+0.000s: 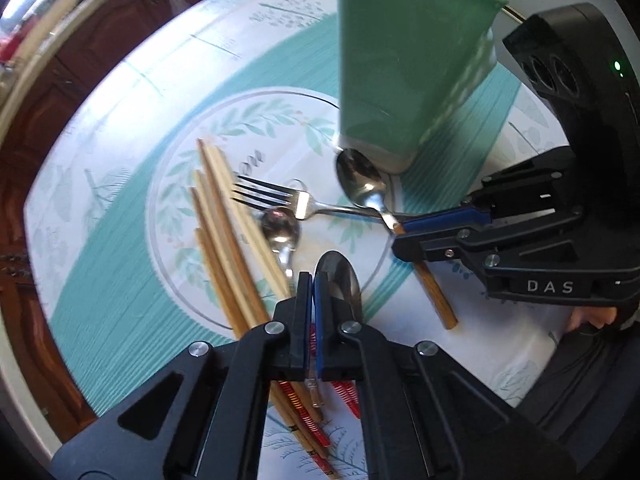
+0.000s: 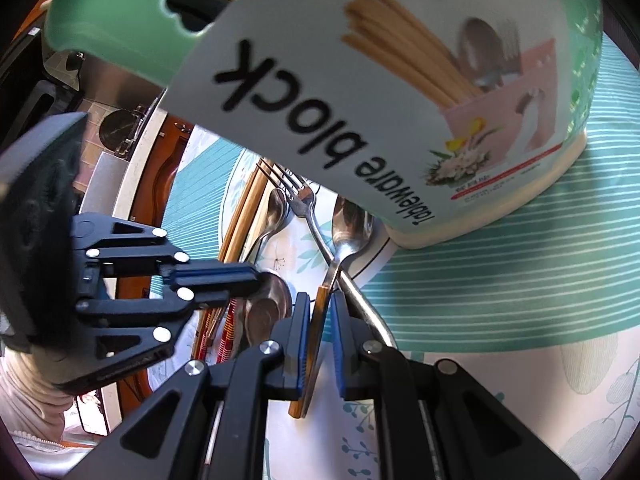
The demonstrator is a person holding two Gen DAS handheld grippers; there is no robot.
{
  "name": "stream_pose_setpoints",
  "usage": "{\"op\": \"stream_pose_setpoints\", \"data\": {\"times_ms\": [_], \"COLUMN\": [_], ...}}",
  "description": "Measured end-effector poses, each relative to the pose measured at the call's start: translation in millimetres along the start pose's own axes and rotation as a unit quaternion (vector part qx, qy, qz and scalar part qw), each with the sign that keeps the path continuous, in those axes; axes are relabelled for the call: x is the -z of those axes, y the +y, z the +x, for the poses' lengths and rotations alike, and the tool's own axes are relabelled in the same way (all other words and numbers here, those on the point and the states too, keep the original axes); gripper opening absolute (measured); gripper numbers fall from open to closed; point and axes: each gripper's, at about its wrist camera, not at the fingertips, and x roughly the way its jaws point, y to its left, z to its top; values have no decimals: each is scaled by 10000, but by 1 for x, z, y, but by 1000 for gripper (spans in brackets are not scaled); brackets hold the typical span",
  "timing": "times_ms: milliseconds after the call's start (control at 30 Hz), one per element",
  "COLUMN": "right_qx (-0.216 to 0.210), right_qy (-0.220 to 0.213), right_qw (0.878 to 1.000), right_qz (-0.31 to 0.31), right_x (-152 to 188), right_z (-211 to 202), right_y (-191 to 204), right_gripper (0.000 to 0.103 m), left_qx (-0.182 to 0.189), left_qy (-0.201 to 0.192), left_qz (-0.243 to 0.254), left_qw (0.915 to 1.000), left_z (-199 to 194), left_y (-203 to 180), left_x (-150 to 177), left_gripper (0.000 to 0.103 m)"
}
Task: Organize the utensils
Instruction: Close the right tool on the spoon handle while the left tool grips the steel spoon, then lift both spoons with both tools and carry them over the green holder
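Observation:
A green utensil holder (image 1: 400, 60) labelled "tableware block" (image 2: 360, 80) stands at the back of the table. Before it lie a fork (image 1: 280, 196), a small steel spoon (image 1: 280, 228) and several wooden chopsticks (image 1: 224, 232). My right gripper (image 2: 320, 300) is shut on the wooden handle of a larger spoon (image 2: 352, 220), whose bowl rests against the holder's base. My left gripper (image 1: 313, 280) is shut, its tips pinching the rim of a dark spoon bowl (image 1: 338, 276). From the right wrist, that left gripper (image 2: 258, 278) meets the same spoon (image 2: 268, 308) above red-patterned chopstick ends.
A white and teal leaf-print tablecloth (image 1: 120, 260) covers the table. Dark wooden cabinets (image 1: 60, 112) run past its left edge. A person's light sleeve (image 2: 32, 400) shows behind the left gripper. The fork's handle (image 2: 360, 296) crosses under the held spoon's stem.

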Motion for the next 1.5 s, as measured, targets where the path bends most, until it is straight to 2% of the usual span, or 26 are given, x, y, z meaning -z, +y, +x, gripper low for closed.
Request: {"op": "stream_pose_setpoints", "data": {"times_ms": [67,333,533,600,633,667,767,867,1067,1167,1267,1500], "right_qx": [85,270,74,-117,-223,-361,-557,-622,-282,28,261,50], "right_qy": [7,-251,-511,-632,-715,-860,-1253,-1638,-2702,-3198,-3677,-4270], "right_qw": [10000,9981,9943,9934,9926,9908,9852,9788,9564,9425,9257,8989], "right_qz": [-44,-486,-932,-947,-954,-977,-1029,-1060,-1073,-967,-847,-986], "right_x": [-1,6,18,21,23,25,30,35,36,25,7,-41], "right_z": [1,-3,-15,-23,-29,-37,-59,-86,-141,-158,-177,-179], "right_y": [5,27,49,52,52,53,54,55,49,41,28,0], "right_gripper": [9,7,7,7,7,7,7,7,7,7,7,7], "left_qx": [-304,-759,-830,-839,-1025,-1022,-1043,-1122,-1624,-1628,-1646,-1772], "left_qy": [-215,-1235,-1908,-2099,-2086,-2192,-2540,-2967,-3577,-3836,-3963,-3683], "left_qz": [-28,-371,-629,-730,-736,-765,-773,-746,-925,-1211,-1421,-1772], "left_qw": [9993,9887,9761,9714,9698,9673,9584,9454,9150,9009,8920,8953], "left_z": [-10,-65,-111,-129,-138,-148,-180,-215,-257,-262,-253,-193], "left_y": [-5,-23,-26,-27,-29,-31,-39,-50,-66,-64,-57,-35], "left_x": [6,31,32,32,31,30,29,20,-22,-50,-76,-123], "left_gripper": [0,0,0,0,0,0,0,0,0,0,0,0]}}
